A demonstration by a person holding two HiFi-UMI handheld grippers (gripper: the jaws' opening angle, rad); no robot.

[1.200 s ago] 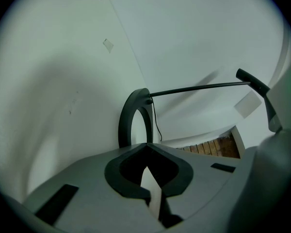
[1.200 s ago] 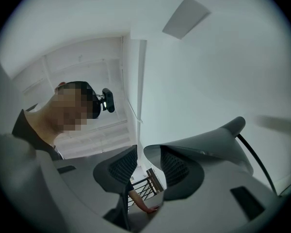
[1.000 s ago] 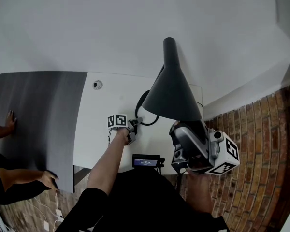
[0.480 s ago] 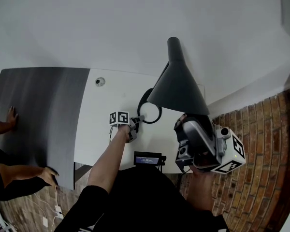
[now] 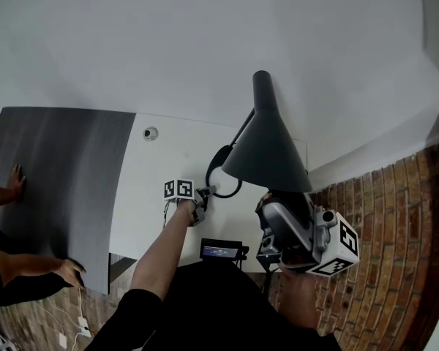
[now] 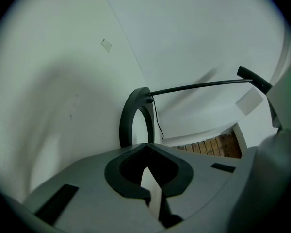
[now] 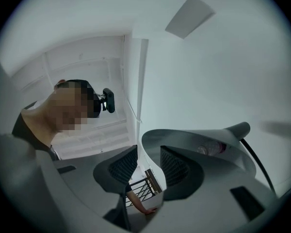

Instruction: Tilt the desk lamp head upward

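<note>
The desk lamp's dark cone shade (image 5: 265, 146) hangs over the white desk (image 5: 154, 196), on a thin arm (image 6: 199, 86) that rises from a black ring base (image 5: 224, 172). My right gripper (image 5: 285, 221) is under the shade's near rim. In the right gripper view (image 7: 148, 166) it is shut on the rim, with one pad inside the shade (image 7: 208, 140) near the bulb (image 7: 211, 148). My left gripper (image 5: 199, 198) is low on the desk beside the ring base (image 6: 131, 120). Its jaws (image 6: 148, 171) are shut with nothing between them.
A dark grey mat (image 5: 58, 174) covers the desk's left part, with another person's hands (image 5: 14, 181) at its edge. A round grommet (image 5: 151, 133) sits at the back of the desk. A small screen device (image 5: 219, 251) is at the front edge, and a brick floor (image 5: 395, 232) lies to the right.
The shade's rim and my right gripper rose a little and then came back down. The left gripper stayed beside the ring base.
</note>
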